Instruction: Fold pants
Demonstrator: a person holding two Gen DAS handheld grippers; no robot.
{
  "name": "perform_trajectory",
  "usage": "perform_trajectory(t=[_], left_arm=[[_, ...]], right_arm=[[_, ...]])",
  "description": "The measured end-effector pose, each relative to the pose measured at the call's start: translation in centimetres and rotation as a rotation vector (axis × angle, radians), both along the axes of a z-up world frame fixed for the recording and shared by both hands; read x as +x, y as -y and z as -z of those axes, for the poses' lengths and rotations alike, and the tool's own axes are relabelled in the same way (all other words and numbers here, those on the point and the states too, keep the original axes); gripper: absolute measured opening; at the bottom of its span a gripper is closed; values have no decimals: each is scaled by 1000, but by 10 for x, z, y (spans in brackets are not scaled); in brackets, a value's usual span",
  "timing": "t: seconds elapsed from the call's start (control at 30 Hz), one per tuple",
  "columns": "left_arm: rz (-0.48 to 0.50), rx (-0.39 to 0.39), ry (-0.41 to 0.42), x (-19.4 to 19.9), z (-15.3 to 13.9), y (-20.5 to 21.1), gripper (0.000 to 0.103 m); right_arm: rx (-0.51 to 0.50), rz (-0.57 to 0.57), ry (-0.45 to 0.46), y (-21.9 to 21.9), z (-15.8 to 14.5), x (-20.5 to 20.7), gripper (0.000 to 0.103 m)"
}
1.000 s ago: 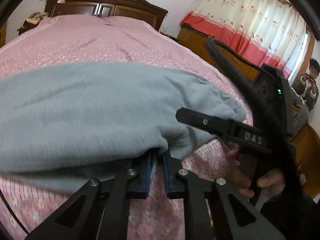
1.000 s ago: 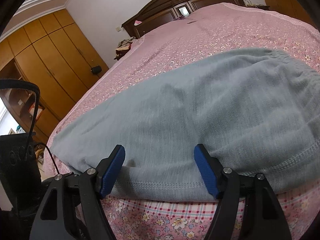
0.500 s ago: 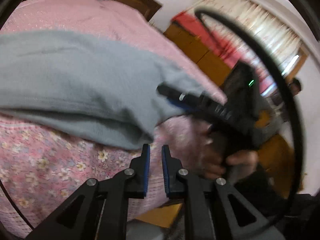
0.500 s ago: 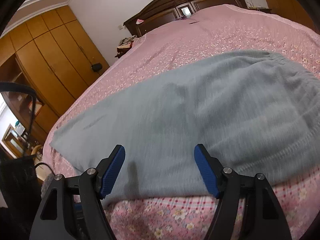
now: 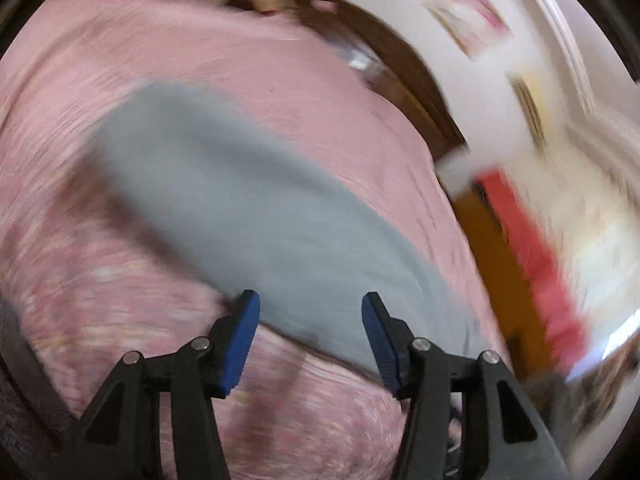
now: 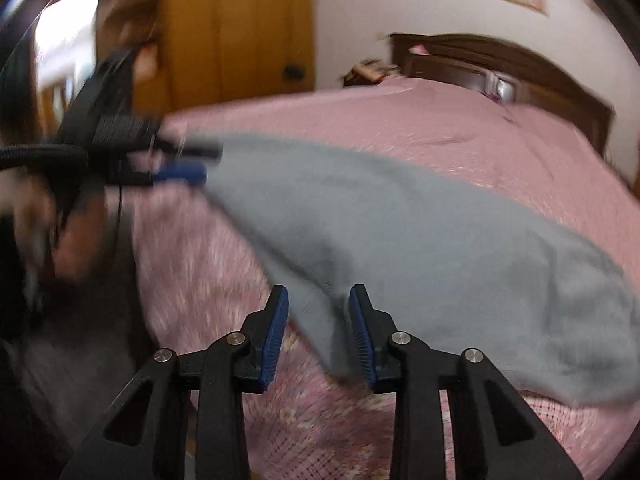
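Right wrist view, blurred. Right gripper (image 6: 319,330), black arms with blue ribbed pads: jaws have just been closing, a gap shows between them, and a fold of the grey knit pants (image 6: 420,232) stands in that gap; whether the pads press on the cloth cannot be told. The pants lie in a long band across the pink floral bedspread (image 6: 400,120), their wide end at the near right edge, their narrow end running to the far left. At that narrow end, the left gripper (image 6: 188,162) sits just beside the cloth, a person's hand (image 6: 68,236) behind it. Beyond the bedspread: dark wooden headboard (image 6: 500,64), orange-brown wardrobe (image 6: 240,28) to its left.

Left wrist view, heavily blurred. Left gripper (image 5: 310,336): jaws have just been opening, pads apart, nothing between them. The pants (image 5: 260,208) lie ahead on the bedspread (image 5: 120,300). Past the bedspread's right edge, a red-and-white curtain (image 5: 532,248).
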State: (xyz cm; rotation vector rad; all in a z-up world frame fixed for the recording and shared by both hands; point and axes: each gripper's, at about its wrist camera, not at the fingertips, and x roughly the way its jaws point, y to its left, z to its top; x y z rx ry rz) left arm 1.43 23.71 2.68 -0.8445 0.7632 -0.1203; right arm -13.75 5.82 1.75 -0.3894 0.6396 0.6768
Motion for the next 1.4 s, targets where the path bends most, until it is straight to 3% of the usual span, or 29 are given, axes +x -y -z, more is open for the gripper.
perform_trajectory(t=[0.07, 0.17, 0.27, 0.33, 0.37, 0.4, 0.43, 0.6, 0.67, 0.7, 0.73, 0.9, 1.0, 1.13, 1.3, 1.4], left_arm=[[-56, -85, 5, -4, 9, -26, 55], [-166, -137, 11, -13, 18, -59, 52], [-220, -247, 14, -16, 28, -76, 45], [-217, -243, 3, -13, 29, -79, 33], [-228, -204, 0, -12, 26, -79, 10], [-237, -176, 2, -10, 24, -81, 2], [-235, -160, 13, -8, 21, -83, 3], [-196, -135, 70, 0, 6, -76, 3], [-190, -107, 66, -1, -1, -76, 3], [-184, -94, 70, 0, -3, -76, 3], [-178, -89, 70, 2, -4, -79, 3], [-173, -52, 54, 14, -6, -80, 3], [-177, -42, 48, 21, -5, -83, 3], [-195, -89, 53, 17, 5, -98, 3], [-198, -38, 59, 27, 0, -97, 3], [-193, -78, 65, 29, 6, -100, 3]], right_arm=[[-88, 24, 78, -10, 10, -4, 30], [-62, 32, 87, -9, 11, -7, 12], [-59, 50, 91, -5, 6, -11, 11], [-62, 87, 147, -5, -2, -22, 11], [-58, 106, 168, -6, -7, -28, 14], [-51, 126, 168, -1, -9, -31, 22], [-46, 144, 153, 3, -10, -30, 27], [-39, 134, 23, 7, 2, -9, 26], [-56, 132, 38, 4, 5, -9, 21], [-66, 143, 40, 5, 8, -9, 8], [-65, 150, 38, 5, 9, -8, 3], [13, 146, 32, 17, -7, -23, 2], [0, 132, 17, 18, -6, -30, 2], [-11, 124, 10, 18, -2, -34, 2], [16, 102, -2, 24, -7, -41, 2], [-17, 93, 3, 18, -1, -46, 2]])
